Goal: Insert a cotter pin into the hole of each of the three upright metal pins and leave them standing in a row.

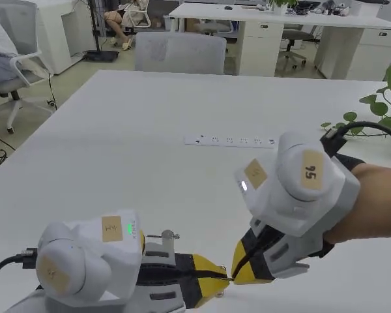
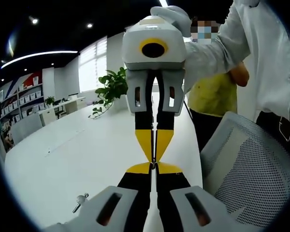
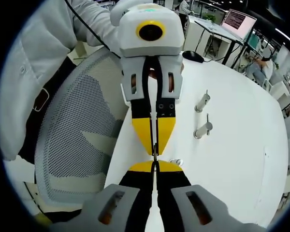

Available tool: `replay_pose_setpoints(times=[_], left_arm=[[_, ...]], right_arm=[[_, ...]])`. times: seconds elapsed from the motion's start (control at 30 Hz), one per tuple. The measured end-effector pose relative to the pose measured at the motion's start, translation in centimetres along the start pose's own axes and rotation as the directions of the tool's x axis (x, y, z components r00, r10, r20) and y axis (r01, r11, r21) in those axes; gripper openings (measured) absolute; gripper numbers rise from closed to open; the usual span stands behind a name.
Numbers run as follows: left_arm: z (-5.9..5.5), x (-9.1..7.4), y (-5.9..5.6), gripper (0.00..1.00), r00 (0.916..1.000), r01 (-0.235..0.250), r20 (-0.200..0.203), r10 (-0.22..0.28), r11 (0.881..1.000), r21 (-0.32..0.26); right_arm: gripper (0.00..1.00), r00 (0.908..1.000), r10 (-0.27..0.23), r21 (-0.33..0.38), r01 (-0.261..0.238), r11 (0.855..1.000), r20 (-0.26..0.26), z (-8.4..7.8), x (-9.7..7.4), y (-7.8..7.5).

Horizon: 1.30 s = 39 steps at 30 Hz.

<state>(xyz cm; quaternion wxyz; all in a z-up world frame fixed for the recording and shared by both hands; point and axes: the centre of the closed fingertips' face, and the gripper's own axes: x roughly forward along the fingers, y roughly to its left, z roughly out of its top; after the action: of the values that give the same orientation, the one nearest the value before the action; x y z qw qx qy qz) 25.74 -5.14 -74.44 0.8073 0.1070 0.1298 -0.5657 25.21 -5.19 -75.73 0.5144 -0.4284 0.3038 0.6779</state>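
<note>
My left gripper (image 1: pixel 216 279) lies low at the table's near edge and points right. My right gripper (image 1: pixel 237 275) comes down from the right and meets it tip to tip. Both are shut, and a thin cotter pin (image 3: pixel 155 153) bridges the small gap between the yellow tips. In the left gripper view my own left gripper (image 2: pixel 154 169) faces the right gripper (image 2: pixel 155 155). Two upright metal pins (image 3: pixel 203 101) (image 3: pixel 204 128) stand on the white table, each with a wire through it. A third metal pin (image 3: pixel 175 162) sits close beside the tips. One metal pin (image 1: pixel 165 235) shows behind the left gripper.
A white power strip (image 1: pixel 229 141) lies mid-table. Plant leaves (image 1: pixel 378 111) hang over the right edge. A grey chair (image 1: pixel 179 52) stands at the far side, and a mesh chair (image 3: pixel 72 140) sits at the near edge by a person in a white shirt.
</note>
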Motion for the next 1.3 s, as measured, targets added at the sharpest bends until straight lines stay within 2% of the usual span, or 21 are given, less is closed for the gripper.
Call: replay_pose_setpoints(times=[0.4, 0.67, 0.8, 0.93, 1.17, 1.3], left_arm=[[0.0, -0.4, 0.1, 0.00, 0.9998, 0.008, 0.016, -0.008, 0.999, -0.051], [0.1, -0.4, 0.0, 0.00, 0.9997, 0.015, 0.018, -0.013, 0.998, -0.063], [0.1, -0.5, 0.0, 0.00, 0.9996, 0.021, 0.022, -0.020, 0.998, -0.067], [-0.1, -0.5, -0.1, 0.00, 0.9995, 0.027, 0.015, -0.026, 0.997, -0.066], [-0.1, -0.8, -0.5, 0.00, 0.9983, 0.055, 0.020, -0.054, 0.997, -0.049], [0.2, -0.9, -0.8, 0.00, 0.9964, 0.080, 0.032, -0.078, 0.996, -0.051]], right_arm=[[0.03, 0.9997, 0.009, 0.009, -0.009, 1.000, 0.022, 0.2, 0.2, 0.0], [0.04, 0.9996, 0.009, 0.003, -0.009, 1.000, 0.027, 0.2, 0.2, 0.1], [0.07, 0.9997, 0.004, 0.001, -0.004, 1.000, 0.025, -0.1, 0.2, 0.0], [0.08, 0.9993, 0.017, 0.009, -0.018, 1.000, 0.034, -0.1, 0.2, 0.1], [0.16, 0.9938, 0.105, 0.032, -0.106, 0.994, 0.038, -1.0, 0.3, 1.3], [0.16, 0.9825, 0.157, 0.080, -0.165, 0.983, 0.100, -0.6, 0.2, 1.6]])
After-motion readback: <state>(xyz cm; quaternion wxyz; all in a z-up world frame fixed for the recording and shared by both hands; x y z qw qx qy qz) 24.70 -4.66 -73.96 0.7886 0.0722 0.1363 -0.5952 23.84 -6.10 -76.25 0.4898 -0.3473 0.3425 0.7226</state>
